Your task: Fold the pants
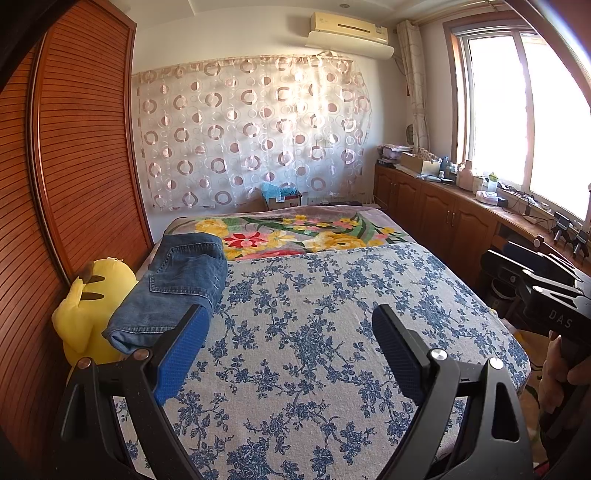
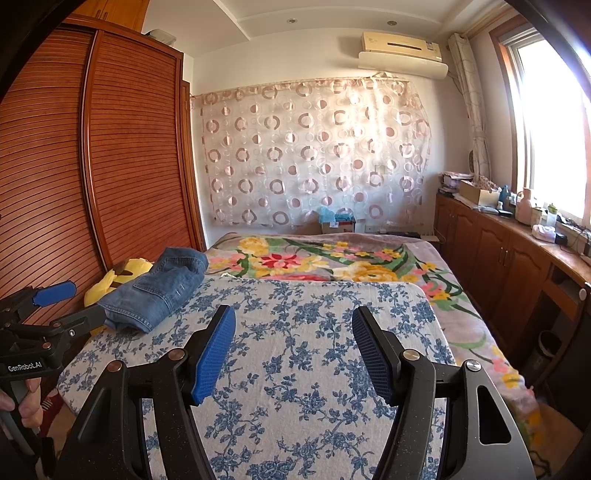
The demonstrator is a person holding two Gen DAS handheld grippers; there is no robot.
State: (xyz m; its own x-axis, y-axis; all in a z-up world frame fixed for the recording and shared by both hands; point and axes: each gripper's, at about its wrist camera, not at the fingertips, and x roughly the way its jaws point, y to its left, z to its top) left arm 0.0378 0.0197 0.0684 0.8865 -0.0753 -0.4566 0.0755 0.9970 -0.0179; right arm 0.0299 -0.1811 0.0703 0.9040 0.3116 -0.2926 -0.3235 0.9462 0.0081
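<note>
A bed [image 1: 332, 332] fills most of both views, covered at the near end by a white sheet with blue flowers [image 2: 314, 350]; beyond it lies a blanket with yellow and red flowers [image 1: 295, 236]. A brown slatted wardrobe [image 1: 74, 147] stands along the bed's left edge, and a sheer curtain with pink rings [image 1: 251, 129] hangs on the far wall under an air conditioner [image 1: 351, 33]. Low wooden cabinets [image 1: 443, 206] run under the window [image 1: 517, 110] along the right wall; their counter carries a cardboard box [image 1: 413, 160], bottles and cables, too small to tell what the box holds. Another open box [image 1: 282, 199] stands past the far edge of the bed with blue paper or plastic sticking out of it.

The jeans [image 1: 177, 288] lie folded into a thick bundle at the left edge of the bed, on the blue-flowered sheet, touching a yellow plush toy [image 1: 88, 314] wedged between bed and wardrobe.

The left gripper [image 1: 291, 332] hangs over the sheet with its blue pads wide apart and nothing between them; its left finger [image 1: 184, 347] is just beside the near end of the jeans. The right gripper [image 2: 293, 350] is also over the sheet, pads apart and empty, well apart from the jeans. A hand [image 2: 26, 402] grips the left tool's handle.
</note>
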